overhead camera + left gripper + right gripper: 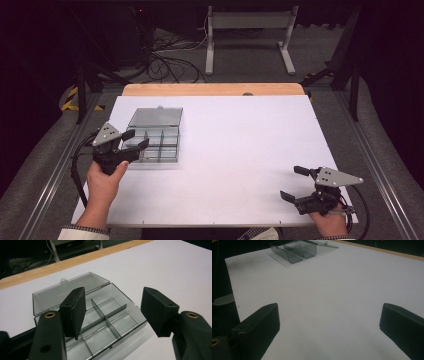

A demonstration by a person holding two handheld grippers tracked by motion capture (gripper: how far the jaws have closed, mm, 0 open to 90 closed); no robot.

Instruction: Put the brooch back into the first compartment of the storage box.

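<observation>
Left gripper [136,139] open, empty, hovering just over the near edge of the open box [155,135]. Right gripper [295,183] open, empty, far from the box, over bare tabletop [240,150].

I work in a lab: my white table [240,150] stands amid dark curtains, loose cables [170,62] and metal rails [45,185].

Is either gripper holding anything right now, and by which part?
Nothing is held. The left gripper hangs open over the open compartment box; the right gripper is open above the bare table.
</observation>
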